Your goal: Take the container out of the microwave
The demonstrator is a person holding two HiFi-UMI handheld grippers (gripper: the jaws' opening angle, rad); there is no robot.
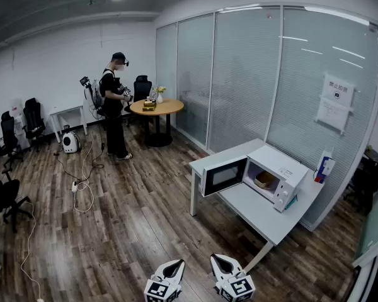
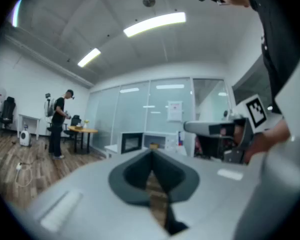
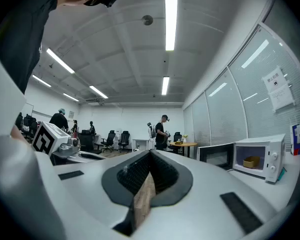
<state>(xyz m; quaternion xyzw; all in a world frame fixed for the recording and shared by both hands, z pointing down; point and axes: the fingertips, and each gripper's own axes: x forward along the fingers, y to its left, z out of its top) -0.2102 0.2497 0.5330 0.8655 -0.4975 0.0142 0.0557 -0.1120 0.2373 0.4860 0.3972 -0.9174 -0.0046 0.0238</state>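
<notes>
Nearest, at the bottom edge of the head view: left gripper (image 1: 174, 266) and right gripper (image 1: 219, 261), side by side, held level, tips aimed across the room. Both pairs of jaws pressed together at the tips, pinching nothing, only bare floor visible through the wedge behind the pads.

Well apart from both, across open wood floor: white table (image 1: 239, 200), with the microwave (image 1: 283, 168) set on the tabletop against its back edge by the glass wall. Door (image 1: 223, 176) already swung wide, jutting out past the tabletop's front edge. Inside the cavity, the container (image 1: 264, 180): tan, low, possibly a bowl or small basket, too small here to tell which. Untouched, resting on the cavity floor. Just beyond the microwave, at the tabletop's far corner, a blue-and-white carton (image 1: 325, 167).

Judged from this, task barely begun: approach and reach both ahead.

Possible trouble:
- Arriving with jaws closed and merely shoving the container deeper into the cavity.
- Clipping the outswung door with the left gripper while closing in from this side, knocking it partly shut across the opening.
- Pinching only the thin rim, then tilting or dropping the container on the way over the cavity's lip.
- Catching a foot on the loose cable (image 1: 82, 187), though well off the direct line to the table.
</notes>
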